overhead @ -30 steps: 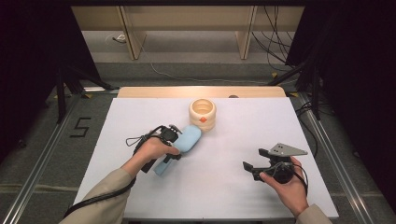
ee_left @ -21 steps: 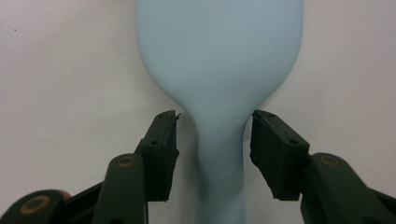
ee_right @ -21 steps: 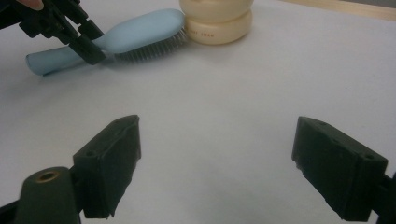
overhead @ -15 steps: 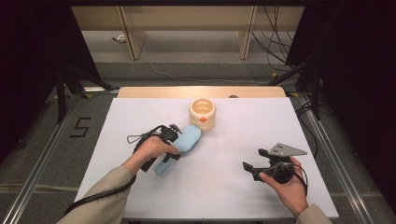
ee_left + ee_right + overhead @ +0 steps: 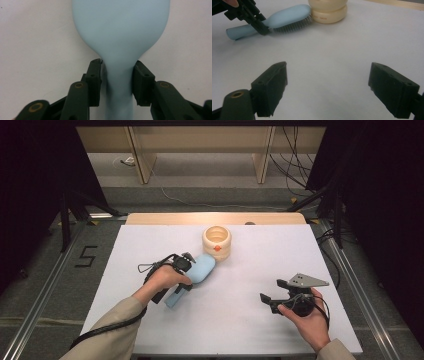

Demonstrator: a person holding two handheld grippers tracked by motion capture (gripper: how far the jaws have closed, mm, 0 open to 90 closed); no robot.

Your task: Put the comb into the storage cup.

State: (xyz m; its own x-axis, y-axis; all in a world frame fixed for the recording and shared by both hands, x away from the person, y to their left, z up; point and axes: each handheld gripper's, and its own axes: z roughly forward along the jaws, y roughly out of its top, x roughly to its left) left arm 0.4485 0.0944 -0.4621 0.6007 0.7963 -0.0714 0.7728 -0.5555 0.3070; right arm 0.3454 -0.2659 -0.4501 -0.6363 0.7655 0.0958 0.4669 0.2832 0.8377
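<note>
closing on the neck of the pale blue plastic hairbrush point(image 5: 120, 37), the left claw point(image 5: 116, 80) has just pinched in; next, lift it clear of the cream ring-shaped pot point(image 5: 217, 241). right claw point(image 5: 328, 87) gapes empty over the white desk point(image 5: 250, 330).

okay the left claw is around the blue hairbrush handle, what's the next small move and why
Probably lift the hairbrush a little, straight up. The left claw has just been closing, and its pads now press the narrow neck from both sides. The brush lies bristles down on the table, its head close against the cream pot, so a short rise should clear it. The right claw is open and apart.
</note>
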